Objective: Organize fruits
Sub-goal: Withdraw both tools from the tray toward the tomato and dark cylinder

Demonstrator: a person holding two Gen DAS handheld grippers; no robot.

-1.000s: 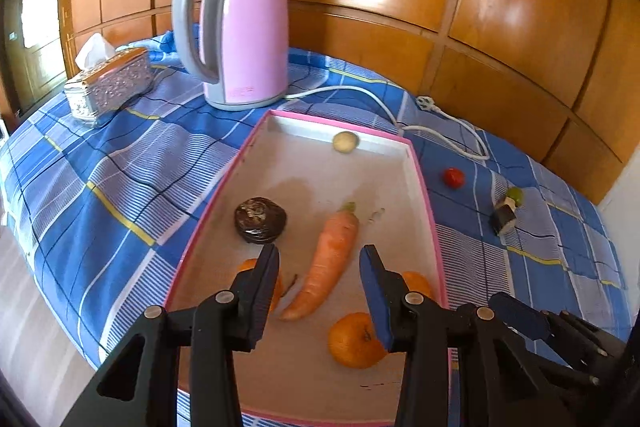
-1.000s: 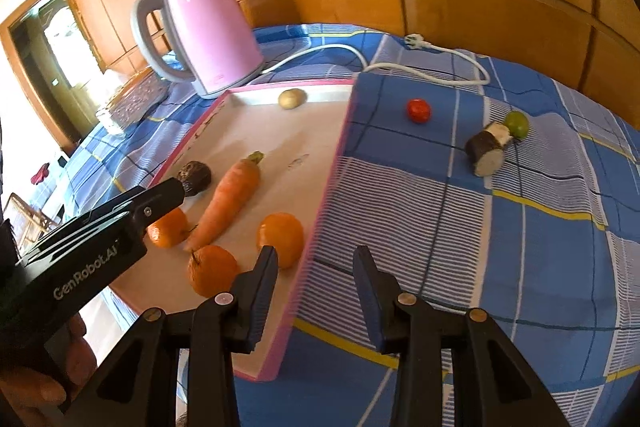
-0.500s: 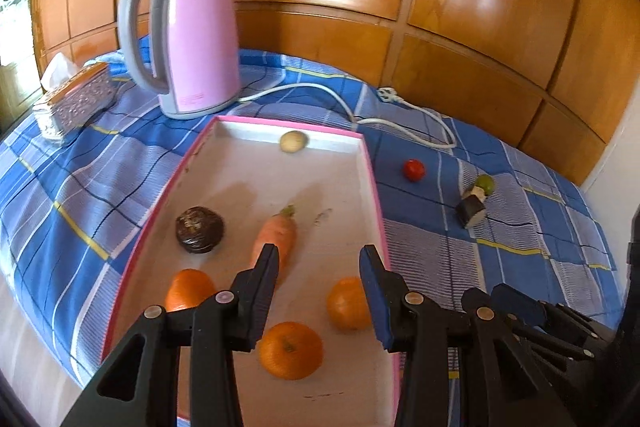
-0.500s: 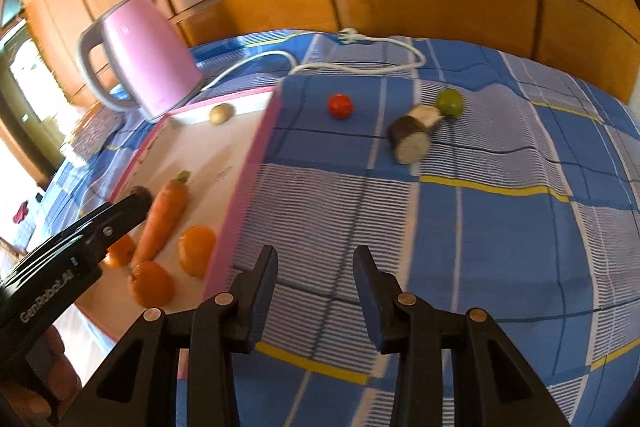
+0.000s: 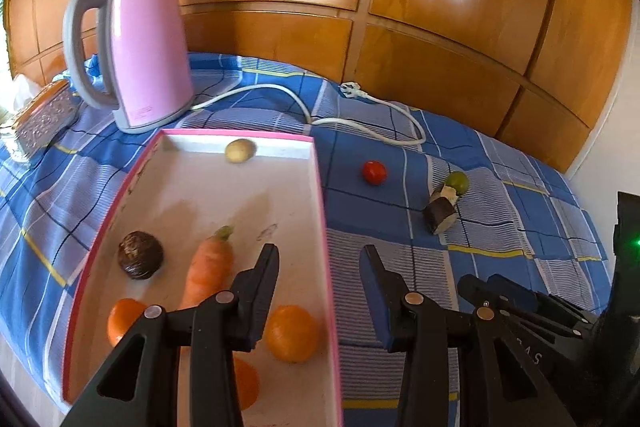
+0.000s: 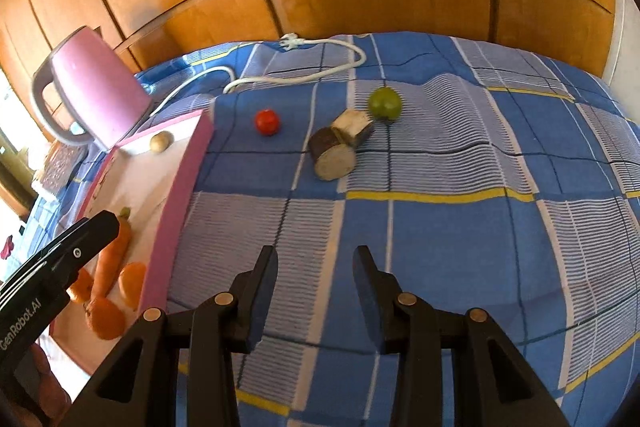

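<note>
A pink-rimmed white tray [image 5: 320, 211] [image 6: 176, 211] holds a carrot [image 5: 210, 273], three oranges, one of them by the right rim [image 5: 292, 333], a dark round fruit [image 5: 140, 261] and a small potato [image 5: 239, 151]. On the blue checked cloth to its right lie a red tomato [image 6: 267, 122] [image 5: 375, 171], a green lime [image 6: 385, 102] [image 5: 457, 182] and a cut dark-skinned root piece [image 6: 338, 149] [image 5: 440, 213]. My left gripper [image 5: 319, 291] is open and empty, straddling the tray's right rim. My right gripper [image 6: 316, 291] is open and empty above bare cloth, short of the root piece.
A pink kettle [image 5: 138, 47] [image 6: 94, 95] stands behind the tray, and its white cord [image 5: 360, 119] trails across the cloth to the right. A silver tissue box [image 5: 44, 119] sits at the far left. A wooden panel wall [image 5: 360, 7] backs the table.
Both grippers have swung to the right. The left now sits over the tray's right rim. The right has left the tray edge and faces the tomato, lime and root piece.
</note>
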